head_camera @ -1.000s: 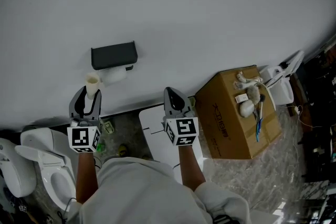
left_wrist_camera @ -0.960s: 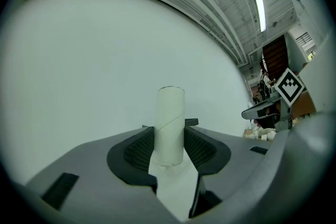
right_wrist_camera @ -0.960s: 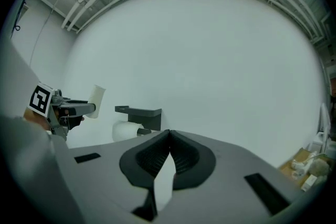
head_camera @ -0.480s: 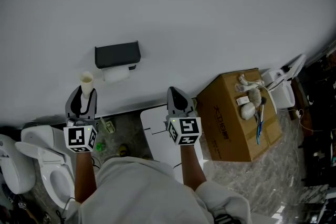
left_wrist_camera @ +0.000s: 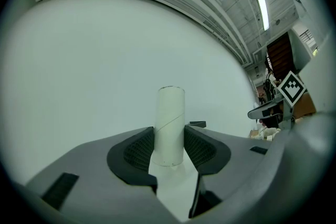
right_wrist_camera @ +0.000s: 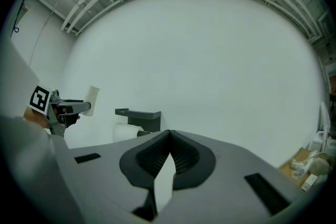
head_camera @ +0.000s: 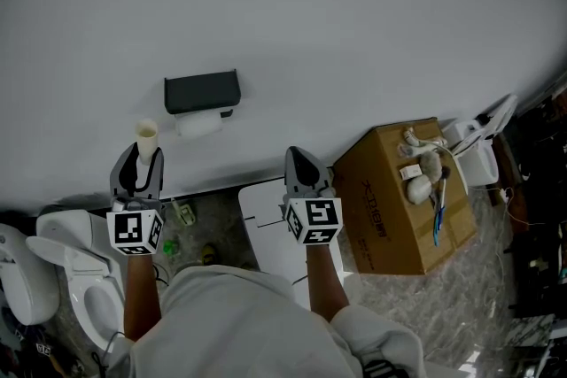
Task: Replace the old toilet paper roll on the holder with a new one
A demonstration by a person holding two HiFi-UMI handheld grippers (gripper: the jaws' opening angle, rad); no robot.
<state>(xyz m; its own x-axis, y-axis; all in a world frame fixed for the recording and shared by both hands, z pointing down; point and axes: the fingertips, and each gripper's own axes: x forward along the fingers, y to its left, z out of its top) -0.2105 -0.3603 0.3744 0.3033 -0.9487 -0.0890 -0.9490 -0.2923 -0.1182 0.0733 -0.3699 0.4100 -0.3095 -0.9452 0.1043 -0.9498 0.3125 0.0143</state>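
While the left gripper [head_camera: 140, 165] clamps the empty cardboard tube [head_camera: 146, 135] upright, its long axis vertical, the right gripper [head_camera: 299, 164] hangs beside it with jaws closed on nothing. Beyond, on the wall, the dark holder [head_camera: 201, 91] has a white roll [head_camera: 198, 124] lying level just beneath it, up and right of the tube and nearer the left gripper.

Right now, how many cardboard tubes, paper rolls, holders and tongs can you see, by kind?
Cardboard tube: 1
White paper roll: 1
Black holder: 1
Tongs: 2, left tongs and right tongs
Total: 5
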